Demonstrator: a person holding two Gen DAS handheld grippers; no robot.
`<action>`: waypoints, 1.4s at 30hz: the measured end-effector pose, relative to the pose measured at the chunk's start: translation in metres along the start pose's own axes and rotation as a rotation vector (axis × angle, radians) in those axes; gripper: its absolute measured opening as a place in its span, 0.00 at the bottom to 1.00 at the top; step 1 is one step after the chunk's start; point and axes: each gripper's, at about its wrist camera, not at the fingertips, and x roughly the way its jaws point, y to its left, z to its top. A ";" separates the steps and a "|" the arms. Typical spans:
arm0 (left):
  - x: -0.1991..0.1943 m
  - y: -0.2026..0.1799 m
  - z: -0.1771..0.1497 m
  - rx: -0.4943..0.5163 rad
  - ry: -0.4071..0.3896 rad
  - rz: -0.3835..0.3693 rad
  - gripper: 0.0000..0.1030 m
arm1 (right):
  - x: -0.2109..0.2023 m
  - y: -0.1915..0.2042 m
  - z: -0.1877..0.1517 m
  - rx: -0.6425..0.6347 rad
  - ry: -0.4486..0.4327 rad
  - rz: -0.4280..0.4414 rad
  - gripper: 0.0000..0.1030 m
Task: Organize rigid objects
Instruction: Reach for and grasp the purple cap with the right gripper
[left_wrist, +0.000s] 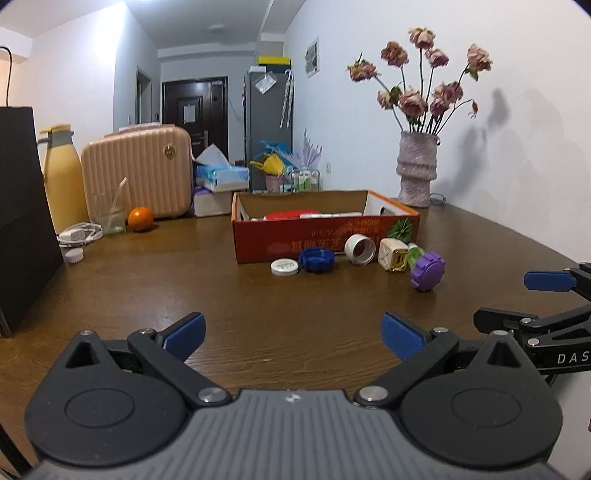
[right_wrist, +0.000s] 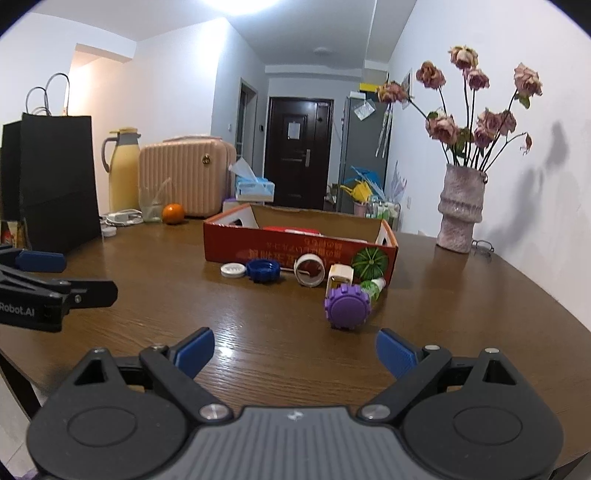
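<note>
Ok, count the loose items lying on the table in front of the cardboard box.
5, in a row before the red cardboard box: white lid, blue ring cap, white cylinder, cream square piece, purple-capped bottle nearest the right tongs. More may hide behind them.

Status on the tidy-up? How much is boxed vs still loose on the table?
Done: a few items, one red, already lie in the cardboard box. In hand: nothing; left tongs and right tongs are both open, short of the pile. Left: white cap, blue cap, white ring, cream square piece and purple-capped bottle sit in front of the box.
</note>
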 end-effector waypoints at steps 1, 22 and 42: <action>0.004 0.000 0.000 -0.001 0.006 0.000 1.00 | 0.004 -0.001 0.000 0.003 0.007 -0.002 0.92; 0.110 -0.027 0.028 0.047 0.094 -0.070 1.00 | 0.089 -0.059 0.021 0.105 0.076 -0.058 0.90; 0.171 -0.038 0.048 0.042 0.136 -0.004 1.00 | 0.187 -0.088 0.030 0.219 0.206 0.087 0.69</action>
